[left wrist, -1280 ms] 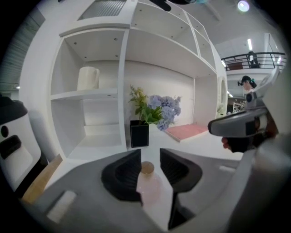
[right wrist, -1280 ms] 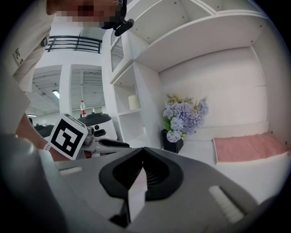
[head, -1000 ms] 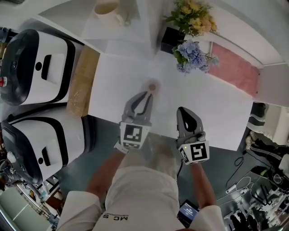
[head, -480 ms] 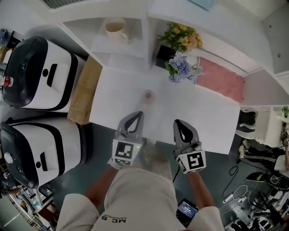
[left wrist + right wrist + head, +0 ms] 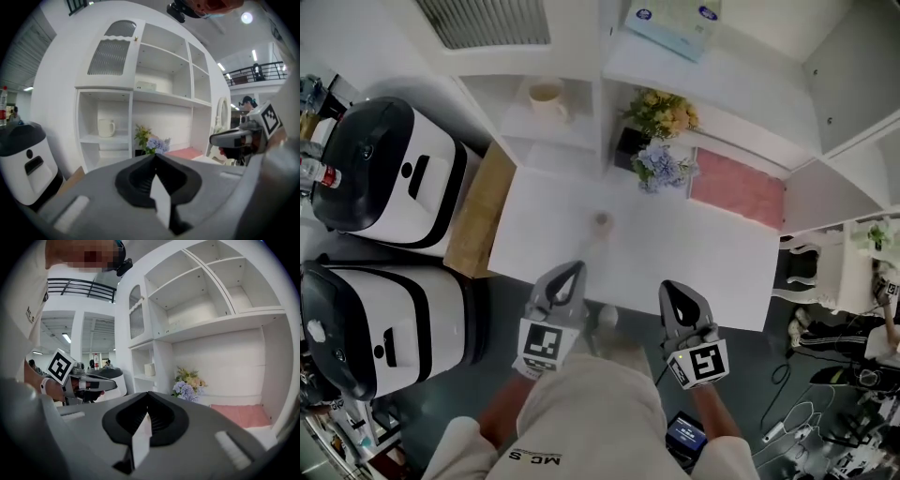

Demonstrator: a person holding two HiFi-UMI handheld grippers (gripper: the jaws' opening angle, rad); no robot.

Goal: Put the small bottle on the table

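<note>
The small bottle [image 5: 601,224] stands upright on the white table [image 5: 703,253], a little left of its middle, with nothing touching it. My left gripper [image 5: 571,269] hangs at the table's near edge, well short of the bottle, jaws shut and empty. Beside it to the right, my right gripper [image 5: 671,288] is also shut and empty. In the left gripper view the left gripper [image 5: 154,157] has its jaws together, and the right gripper [image 5: 243,136] shows at the right. The right gripper view shows the right gripper [image 5: 147,394] closed and the left gripper [image 5: 89,383] at its left. Neither gripper view shows the bottle.
Two black-and-white appliances [image 5: 380,164] [image 5: 370,328] stand left of the table, beside a wooden board [image 5: 478,206]. A flower pot [image 5: 659,141] and a pink mat [image 5: 736,187] sit at the table's far edge. A mug [image 5: 546,94] rests on the shelf behind. Cables lie on the floor at right.
The left gripper's jaws, open near the bottle a second ago, have shut empty. Both grippers have risen and drawn back toward the person. The bottle stays on the table.
</note>
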